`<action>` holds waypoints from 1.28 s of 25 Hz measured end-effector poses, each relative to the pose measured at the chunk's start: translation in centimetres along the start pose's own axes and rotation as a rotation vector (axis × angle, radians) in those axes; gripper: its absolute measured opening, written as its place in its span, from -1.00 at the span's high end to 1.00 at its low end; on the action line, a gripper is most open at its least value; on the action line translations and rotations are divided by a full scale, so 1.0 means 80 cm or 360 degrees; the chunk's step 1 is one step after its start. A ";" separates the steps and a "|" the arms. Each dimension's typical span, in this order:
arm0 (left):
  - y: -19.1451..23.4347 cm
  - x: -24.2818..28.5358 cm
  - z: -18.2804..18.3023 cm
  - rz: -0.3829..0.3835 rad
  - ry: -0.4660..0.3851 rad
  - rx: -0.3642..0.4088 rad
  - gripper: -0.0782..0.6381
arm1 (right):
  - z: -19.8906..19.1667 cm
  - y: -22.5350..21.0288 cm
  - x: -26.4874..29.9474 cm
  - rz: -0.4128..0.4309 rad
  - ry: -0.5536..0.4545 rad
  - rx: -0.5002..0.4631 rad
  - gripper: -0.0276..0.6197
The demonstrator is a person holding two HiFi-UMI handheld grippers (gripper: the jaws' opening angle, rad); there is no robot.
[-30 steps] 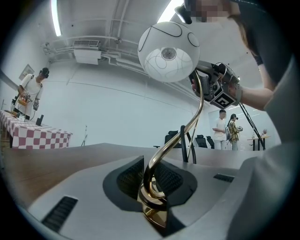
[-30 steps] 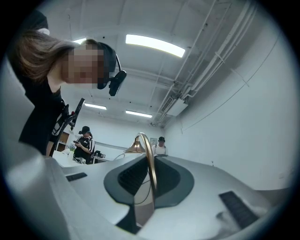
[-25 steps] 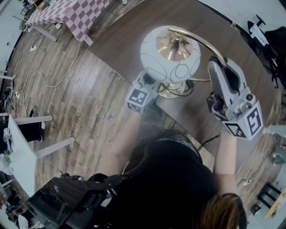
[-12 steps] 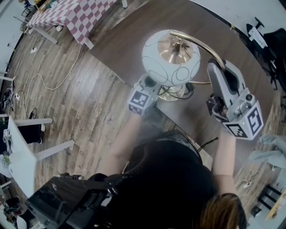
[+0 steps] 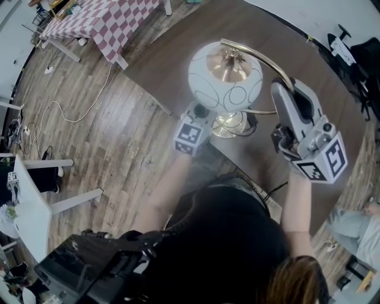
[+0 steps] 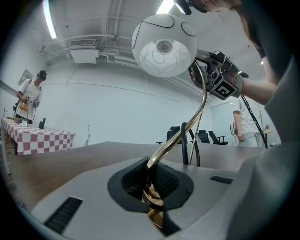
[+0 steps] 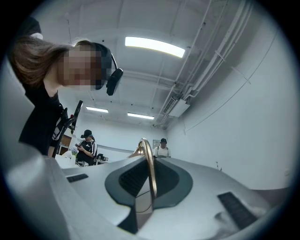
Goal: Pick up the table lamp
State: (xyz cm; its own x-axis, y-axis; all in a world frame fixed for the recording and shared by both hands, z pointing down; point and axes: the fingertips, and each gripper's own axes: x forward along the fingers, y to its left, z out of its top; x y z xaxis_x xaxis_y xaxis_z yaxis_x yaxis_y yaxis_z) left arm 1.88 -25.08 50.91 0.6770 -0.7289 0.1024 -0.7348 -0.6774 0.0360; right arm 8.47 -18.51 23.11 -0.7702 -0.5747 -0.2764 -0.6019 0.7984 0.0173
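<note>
Table lamp (image 5: 225,77): upright on the tabletop (image 5: 172,47), near its front edge.
Left gripper (image 6: 151,183): fingers just closed onto the brass stem (image 6: 169,144), low above the tabletop.
Right gripper (image 7: 149,178): fingers just closed on the stem's arch, higher above the tabletop.
Lift: raise both together, lamp kept upright.

Table lamp (image 5: 225,74) stands on the table (image 5: 178,47) — near its front edge; second table (image 5: 101,18) behind-left of the lamp; side desk (image 5: 27,208) — front-left.
</note>
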 end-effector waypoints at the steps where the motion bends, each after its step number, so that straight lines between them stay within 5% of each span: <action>1: 0.000 -0.002 0.000 0.0007 -0.0001 -0.0003 0.76 | 0.000 0.002 0.000 0.0001 -0.0002 0.0002 0.84; 32: 0.003 -0.004 0.070 0.0210 0.0050 -0.0075 0.76 | 0.072 -0.010 0.021 0.0109 -0.0033 0.0090 0.84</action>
State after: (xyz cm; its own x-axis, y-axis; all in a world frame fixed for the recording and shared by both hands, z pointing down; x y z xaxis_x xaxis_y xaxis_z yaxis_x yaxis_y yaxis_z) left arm 1.72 -25.55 45.31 0.5729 -0.8075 0.1406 -0.8192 -0.5697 0.0663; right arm 8.91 -19.10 17.15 -0.8043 -0.5149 -0.2965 -0.5345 0.8450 -0.0174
